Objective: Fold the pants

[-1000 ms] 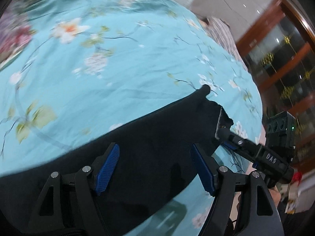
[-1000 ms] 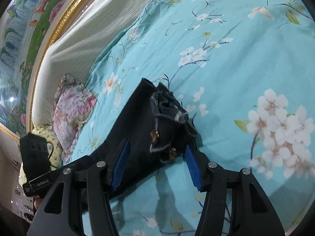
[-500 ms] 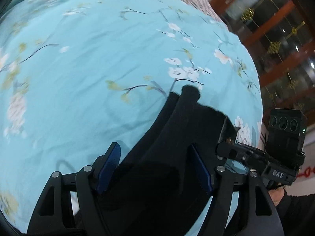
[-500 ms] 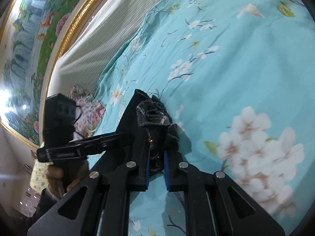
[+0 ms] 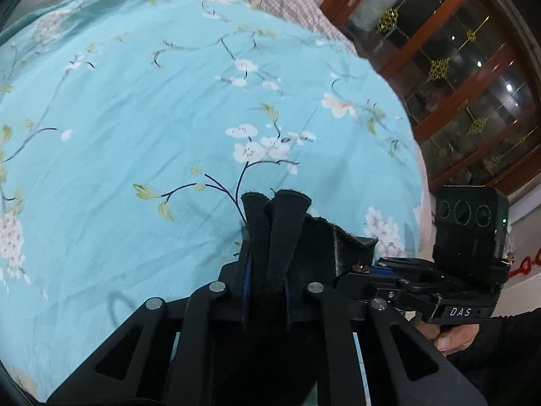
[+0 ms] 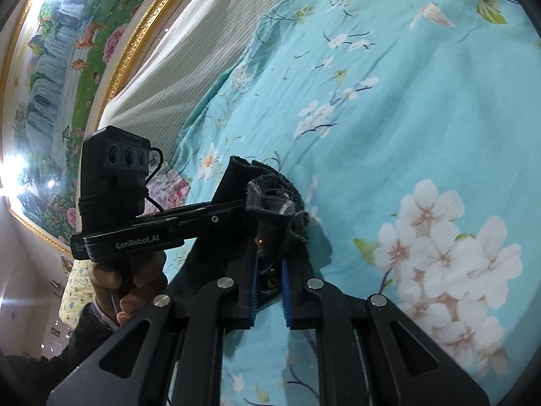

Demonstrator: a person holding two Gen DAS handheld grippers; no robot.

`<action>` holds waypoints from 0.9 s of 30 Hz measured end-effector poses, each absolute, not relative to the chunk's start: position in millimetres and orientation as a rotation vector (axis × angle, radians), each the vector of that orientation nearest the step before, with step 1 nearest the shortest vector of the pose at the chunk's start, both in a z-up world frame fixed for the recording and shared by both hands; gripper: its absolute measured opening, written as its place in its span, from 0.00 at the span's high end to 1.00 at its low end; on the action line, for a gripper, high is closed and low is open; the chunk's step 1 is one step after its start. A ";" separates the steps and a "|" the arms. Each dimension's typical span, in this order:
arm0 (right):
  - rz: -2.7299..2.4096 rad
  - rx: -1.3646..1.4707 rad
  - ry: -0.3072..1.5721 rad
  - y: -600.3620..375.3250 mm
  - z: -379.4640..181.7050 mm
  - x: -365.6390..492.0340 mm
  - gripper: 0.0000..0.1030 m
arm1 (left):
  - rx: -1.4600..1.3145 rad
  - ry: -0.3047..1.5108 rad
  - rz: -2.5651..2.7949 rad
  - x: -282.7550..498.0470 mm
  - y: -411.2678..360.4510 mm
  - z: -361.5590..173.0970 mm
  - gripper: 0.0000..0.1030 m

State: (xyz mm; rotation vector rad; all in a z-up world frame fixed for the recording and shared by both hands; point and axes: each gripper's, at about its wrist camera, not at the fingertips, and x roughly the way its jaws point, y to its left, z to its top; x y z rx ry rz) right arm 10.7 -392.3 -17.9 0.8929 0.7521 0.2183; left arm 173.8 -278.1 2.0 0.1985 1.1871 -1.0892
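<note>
The black pants [image 5: 280, 233] are bunched between both grippers above the turquoise flowered bedsheet [image 5: 152, 128]. My left gripper [image 5: 267, 284] is shut on a folded black edge of the pants that sticks up past its blue pads. My right gripper [image 6: 268, 280] is shut on the waistband of the pants [image 6: 274, 203], where grey lining and a brass button show. The right gripper also shows in the left wrist view [image 5: 368, 270], pinching the cloth just to the right of my left one. The left gripper shows in the right wrist view [image 6: 233, 208], at the cloth's left.
A padded striped headboard [image 6: 175, 77] and a gold-framed painting [image 6: 61, 50] lie beyond the bed. Flowered pillows [image 6: 169, 186] sit by the headboard. A wooden glass-door cabinet [image 5: 456, 84] stands past the bed's far edge. A checked cloth [image 5: 287, 3] lies at the bed's far side.
My left gripper has shut on the pants; it was open half a second ago. My right gripper shut a second ago and holds on. Both grippers have lifted the cloth close together.
</note>
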 end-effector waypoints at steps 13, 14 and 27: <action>0.457 0.835 0.648 -349.9 31.0 15.2 0.88 | 0.010 1.058 -1.090 154.6 -204.1 62.9 0.87; 0.468 0.832 0.648 -345.6 32.9 15.9 0.88 | 0.003 1.052 -1.086 153.2 -197.3 65.2 0.87; 0.638 0.755 0.740 -265.1 34.3 34.8 0.87 | -0.144 0.991 -0.965 126.0 -86.5 68.6 0.87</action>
